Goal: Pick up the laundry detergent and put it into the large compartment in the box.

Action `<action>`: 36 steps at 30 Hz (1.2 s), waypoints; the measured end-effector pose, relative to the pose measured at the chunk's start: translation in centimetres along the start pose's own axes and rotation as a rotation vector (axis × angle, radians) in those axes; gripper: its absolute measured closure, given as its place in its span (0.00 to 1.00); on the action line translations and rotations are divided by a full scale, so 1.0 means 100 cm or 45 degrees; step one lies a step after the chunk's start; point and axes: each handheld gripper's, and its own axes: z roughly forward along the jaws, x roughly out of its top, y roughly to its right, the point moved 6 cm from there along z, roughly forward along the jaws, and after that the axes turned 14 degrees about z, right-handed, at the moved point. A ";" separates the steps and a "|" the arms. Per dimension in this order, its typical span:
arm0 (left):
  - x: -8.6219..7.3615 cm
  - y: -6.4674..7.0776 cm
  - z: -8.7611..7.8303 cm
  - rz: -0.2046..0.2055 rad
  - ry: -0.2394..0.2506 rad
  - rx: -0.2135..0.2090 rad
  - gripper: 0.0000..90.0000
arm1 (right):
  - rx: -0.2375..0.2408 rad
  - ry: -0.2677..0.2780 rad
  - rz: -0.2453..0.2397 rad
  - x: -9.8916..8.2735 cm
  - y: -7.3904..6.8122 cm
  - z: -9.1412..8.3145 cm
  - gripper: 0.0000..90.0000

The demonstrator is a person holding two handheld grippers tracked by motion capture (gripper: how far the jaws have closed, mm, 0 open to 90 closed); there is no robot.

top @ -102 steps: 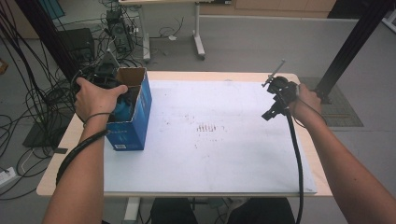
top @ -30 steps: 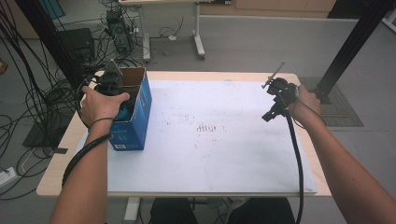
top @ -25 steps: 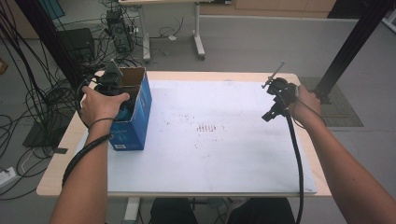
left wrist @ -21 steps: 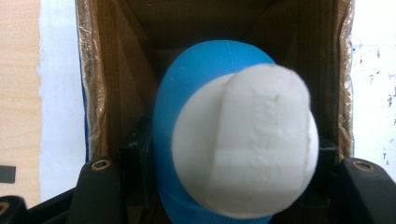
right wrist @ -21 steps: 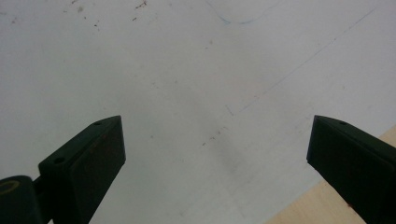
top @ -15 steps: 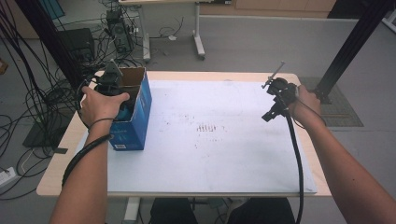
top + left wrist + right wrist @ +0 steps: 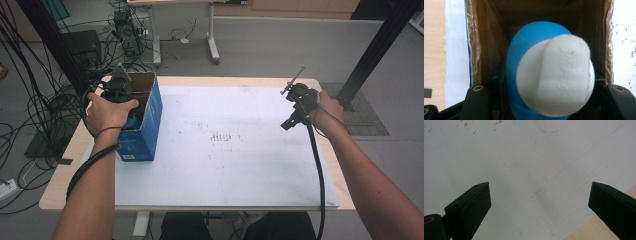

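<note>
Table (image 7: pixel 65 175) was wooden, w/ a large white sheet (image 7: pixel 240 165) covering most of the top; sheet showed small dark specks and marks near its middle.

A blue cardboard box (image 7: pixel 145 132) stood at the left side of the sheet, near the far left corner of the table. Top was open, brown inside.

Left hand (image 7: pixel 107 112) was over the box's open top, holding the left gripper (image 7: pixel 120 90) pointed down into it. In the left gripper view, the left gripper (image 7: pixel 544 100) had its jaws on either side of a blue ball-shaped object (image 7: pixel 524 50) w/ a white blocky top part (image 7: pixel 559 80); the object sat between the jaws, inside the box walls (image 7: pixel 474 42), and was pinched by them. Object blurred at close range; exact type couldn't be told. Its blue also showed in the high view just under the hand, at the box mouth.

Right hand (image 7: pixel 330 107) was at the far right side of the table, well apart from the box, holding the right gripper (image 7: pixel 295 107) above the sheet. Cable (image 7: pixel 317 175) trailed from it back along the forearm. In the right gripper view, the right gripper (image 7: pixel 540 205) had its jaws spread wide w/ nothing between them, bare sheet (image 7: pixel 524 157) below and the wood table edge (image 7: pixel 586 230) at the lower right corner.

Floor beyond the table held cables (image 7: pixel 30 100) at left and another desk's legs (image 7: pixel 212 45).
</note>
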 end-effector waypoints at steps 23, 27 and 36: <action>0.001 0.001 0.001 -0.004 -0.004 0.003 0.42 | 0.008 0.005 0.003 0.000 0.000 0.001 0.05; 0.001 0.001 0.001 -0.006 -0.004 0.002 0.42 | 0.005 0.006 0.003 0.000 0.001 0.000 0.04; 0.001 0.002 0.001 -0.002 -0.007 0.005 0.42 | 0.001 0.007 0.005 -0.001 0.001 -0.001 0.05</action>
